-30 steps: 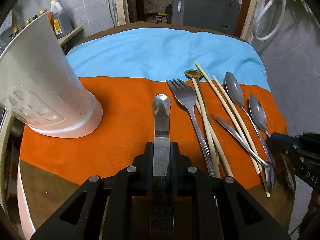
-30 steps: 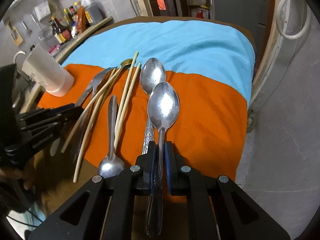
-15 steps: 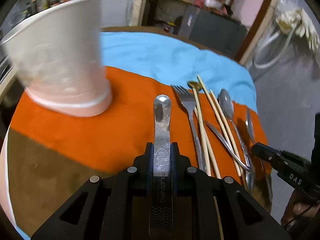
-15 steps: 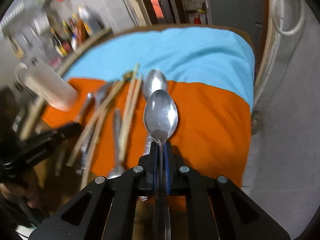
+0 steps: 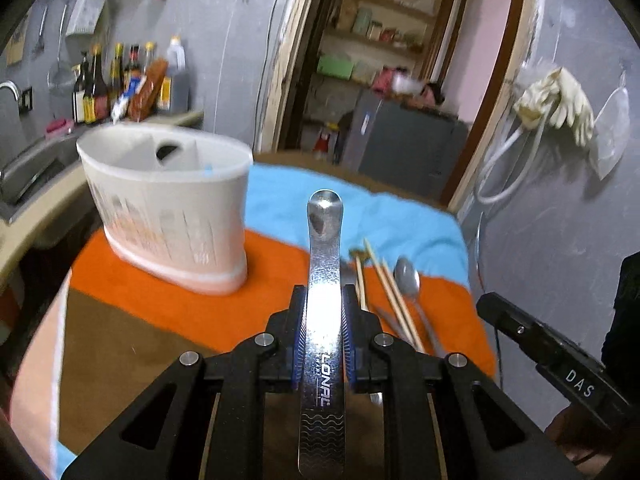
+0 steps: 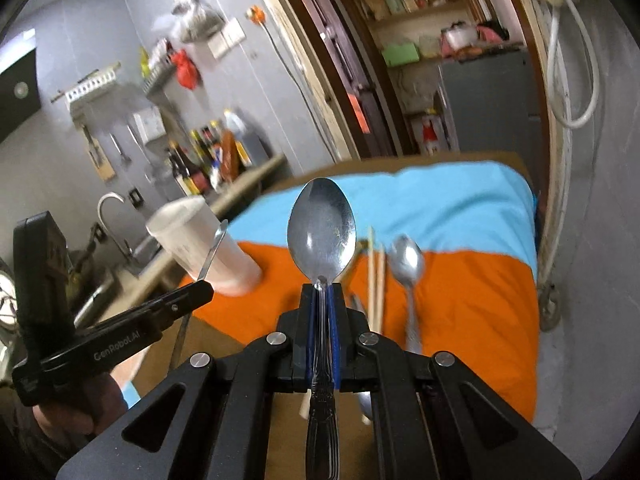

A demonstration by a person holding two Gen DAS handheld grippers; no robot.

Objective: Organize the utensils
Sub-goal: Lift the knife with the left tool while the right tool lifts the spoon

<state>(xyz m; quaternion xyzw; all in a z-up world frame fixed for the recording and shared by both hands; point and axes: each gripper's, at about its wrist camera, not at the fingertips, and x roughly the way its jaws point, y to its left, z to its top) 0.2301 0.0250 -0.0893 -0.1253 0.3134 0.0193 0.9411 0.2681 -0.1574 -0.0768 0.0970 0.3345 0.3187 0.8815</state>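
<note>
My left gripper is shut on a flat steel utensil handle, raised above the table and pointing toward the white utensil holder at the left. My right gripper is shut on a steel spoon, bowl up, lifted off the cloth. The holder shows in the right wrist view at the left, with my left gripper in front of it. Chopsticks and another spoon lie on the orange cloth.
A blue cloth covers the far table half. Chopsticks, a spoon and a small gold spoon lie to the right of my left gripper. A counter with bottles and a sink stands at left.
Both grippers have lifted and tilted up with their utensils. The left one has come level with the holder's rim; the right spoon has risen clear of the cloth.
</note>
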